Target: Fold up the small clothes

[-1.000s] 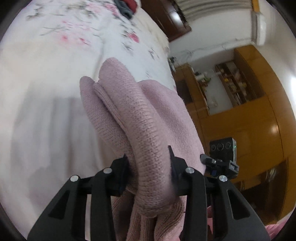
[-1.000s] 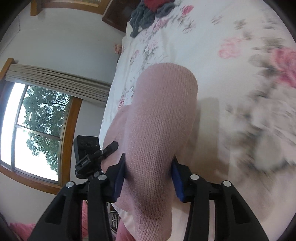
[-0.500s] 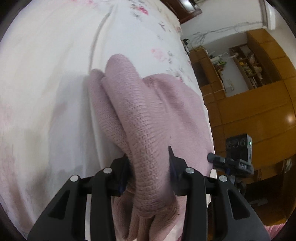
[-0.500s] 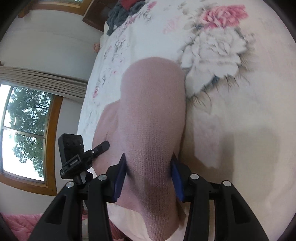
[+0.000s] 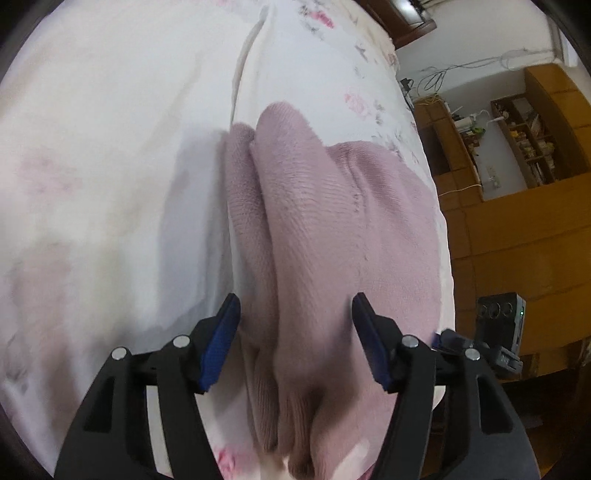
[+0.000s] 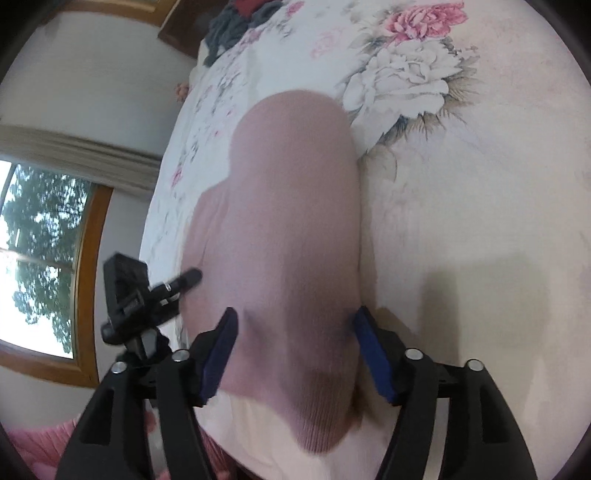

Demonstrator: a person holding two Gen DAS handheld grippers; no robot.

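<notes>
Two sets of black jaws with blue pads frame my view, and both stand apart, around the same dusty-pink knitted garment (image 5: 325, 236) without squeezing it. On my left gripper (image 5: 295, 332) the blue pads (image 5: 218, 347) sit clear of the wool on either side, with a strip of sheet showing between the left pad and the fabric; the knit runs between them as two rounded folds lying side by side, the narrower one on the left, and a wider flat part spreads away to the right with a faint stitched seam down it. On my right gripper (image 6: 295, 343) the pads (image 6: 373, 358) stand at the edges of one broad, smooth fold, very close to it, though motion blur keeps me from saying whether they touch. The garment lies on a white bedsheet printed with pink and pale flowers (image 6: 461, 184), close to the bed's near edge. Beside each gripper I see the other one's small black camera mount (image 6: 125, 295). Farther off, a dark grey and red heap of clothes (image 6: 240, 18) sits at the far end of the bed, a wood-framed window (image 6: 40, 258) shows trees, and orange wooden cabinets with open shelves (image 5: 524, 206) line the wall.
</notes>
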